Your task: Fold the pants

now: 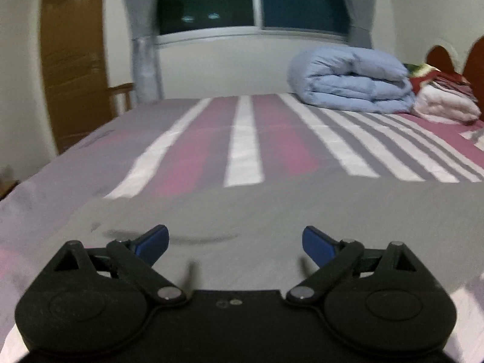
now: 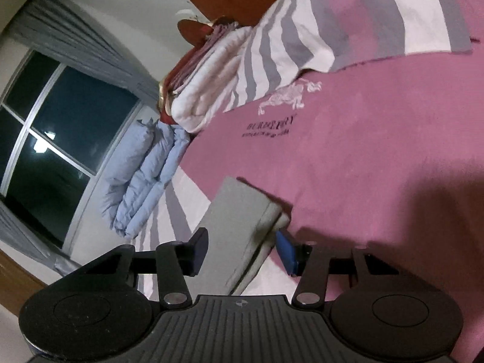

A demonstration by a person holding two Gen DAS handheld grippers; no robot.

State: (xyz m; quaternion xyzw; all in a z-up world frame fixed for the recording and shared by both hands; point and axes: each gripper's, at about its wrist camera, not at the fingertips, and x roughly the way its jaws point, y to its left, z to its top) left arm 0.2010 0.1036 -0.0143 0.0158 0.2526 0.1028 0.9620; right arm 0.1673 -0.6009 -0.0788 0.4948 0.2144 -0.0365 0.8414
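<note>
The grey pants [image 1: 272, 208] lie spread flat on the striped bed sheet [image 1: 242, 139] in the left wrist view. My left gripper [image 1: 235, 243] hovers low over them, jaws wide open and empty, blue pads [image 1: 152, 242] apart. In the right wrist view, rolled sideways, a folded grey edge of the pants [image 2: 239, 227] passes between the fingers of my right gripper [image 2: 242, 249]. The jaws stand open around the fold, with gaps on both sides; the blue pad [image 2: 286, 251] sits beside the layered edge.
A folded blue duvet [image 1: 351, 78] and stacked blankets [image 1: 444, 96] lie at the bed's far right by the red headboard [image 1: 441, 54]. A window with grey curtains [image 1: 142, 30] and a wooden door [image 1: 72, 60] stand beyond. A striped pillow [image 2: 348, 24] lies on the pink sheet [image 2: 363, 151].
</note>
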